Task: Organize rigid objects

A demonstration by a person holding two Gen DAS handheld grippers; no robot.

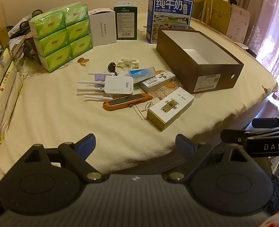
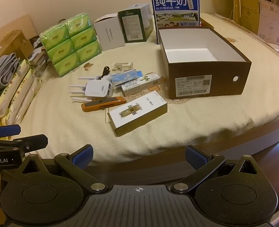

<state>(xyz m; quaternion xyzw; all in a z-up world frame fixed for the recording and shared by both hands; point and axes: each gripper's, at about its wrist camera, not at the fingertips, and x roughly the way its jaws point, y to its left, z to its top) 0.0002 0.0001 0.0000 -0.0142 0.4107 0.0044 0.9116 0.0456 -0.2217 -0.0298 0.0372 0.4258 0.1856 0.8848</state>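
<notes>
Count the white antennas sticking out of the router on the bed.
5 show: all fan out from the left side of the white router, the top one behind it, the bottom one nearest the orange knife. More may be hidden.

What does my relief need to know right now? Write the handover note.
Left gripper: open, empty, hovering over the near edge of the table.
Right gripper: open, empty, beside it at the table edge.
Brown box: on the right, open, nothing visible inside.
Loose items at centre: white-and-gold box, orange utility knife, white router, green-print carton, blue-and-white pack, small white clips, black key fob.
Done: nothing packed yet.
Left: probably move the loose items into the brown box, nearest first.
</notes>
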